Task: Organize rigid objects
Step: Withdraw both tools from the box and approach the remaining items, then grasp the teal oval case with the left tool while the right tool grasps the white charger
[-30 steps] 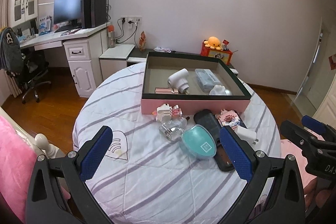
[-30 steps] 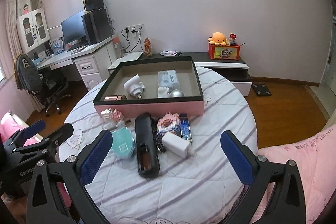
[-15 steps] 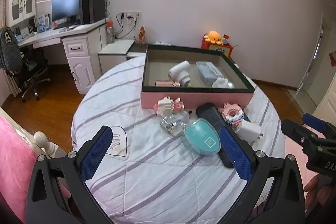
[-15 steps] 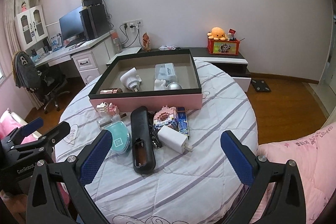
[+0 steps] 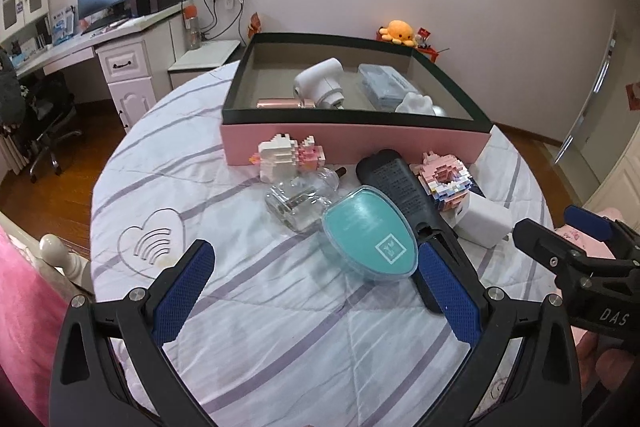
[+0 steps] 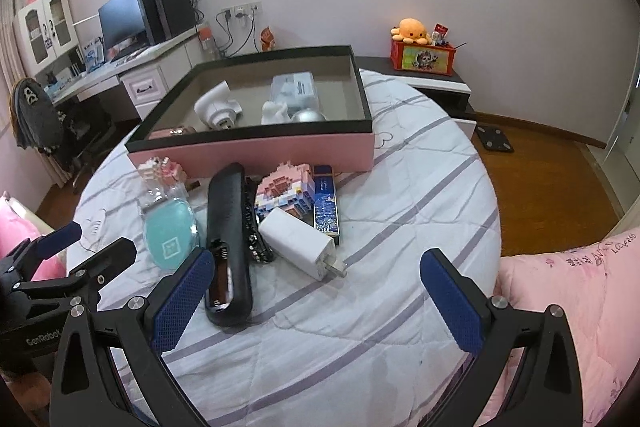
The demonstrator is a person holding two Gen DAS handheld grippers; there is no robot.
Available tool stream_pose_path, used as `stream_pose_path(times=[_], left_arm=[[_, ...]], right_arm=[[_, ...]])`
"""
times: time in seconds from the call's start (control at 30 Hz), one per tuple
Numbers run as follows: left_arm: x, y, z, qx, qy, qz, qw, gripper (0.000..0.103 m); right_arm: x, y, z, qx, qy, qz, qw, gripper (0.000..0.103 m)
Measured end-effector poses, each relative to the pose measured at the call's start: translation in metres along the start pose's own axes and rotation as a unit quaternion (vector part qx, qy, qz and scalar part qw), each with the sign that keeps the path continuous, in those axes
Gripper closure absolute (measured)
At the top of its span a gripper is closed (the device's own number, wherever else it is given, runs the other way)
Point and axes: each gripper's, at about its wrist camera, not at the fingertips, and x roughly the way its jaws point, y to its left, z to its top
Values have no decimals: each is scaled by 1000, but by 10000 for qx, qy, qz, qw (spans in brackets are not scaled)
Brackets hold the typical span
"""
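Currently the approach step: left gripper [image 5: 314,285] and right gripper [image 6: 316,299] hover spread wide, empty — loose items like the charger [image 6: 298,241] lie before the box [image 6: 256,151]. Next: descend, grasp 1.

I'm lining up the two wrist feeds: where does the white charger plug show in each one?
Left wrist: the white charger plug sits right of centre, behind the black remote, partly hidden by it.
Right wrist: the plug lies just left of centre, fully visible, prongs toward the camera, right of the remote.
Shared landmark: the pink box behind the pile.
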Motion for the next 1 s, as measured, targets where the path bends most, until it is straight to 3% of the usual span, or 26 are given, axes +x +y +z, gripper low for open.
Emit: stream_pose_path(times=[0.27, 0.43, 0.6, 0.67, 0.8, 0.93, 1.0], left_arm=[[31, -6, -4, -99, 204, 55, 9997, 1], [38, -3, -7, -322, 166, -22, 9993, 0], [43, -1, -6, -428, 97, -166, 9989, 4], [44, -2, -6, -408, 111, -223, 9989, 6], [48, -11, -5, -408, 214, -361, 9983, 8], [55, -13, -2, -488, 220, -322, 9980, 8], [57, -15, -1, -492, 215, -334, 9980, 15]], right_arm=[[27, -8, -1, -144, 201, 58, 9997, 0], [45, -8, -1, -282, 346, 245, 9987, 7], [61, -3, -1, -392, 493, 376, 9973, 29], [64, -3, -1, -412, 502, 438, 9969, 30], [63, 3, 0, -498, 469, 568, 9960, 46], [63, 0, 1, -419, 461, 575, 9964, 51], [64, 1, 1, -460, 475, 553, 9963, 52]])
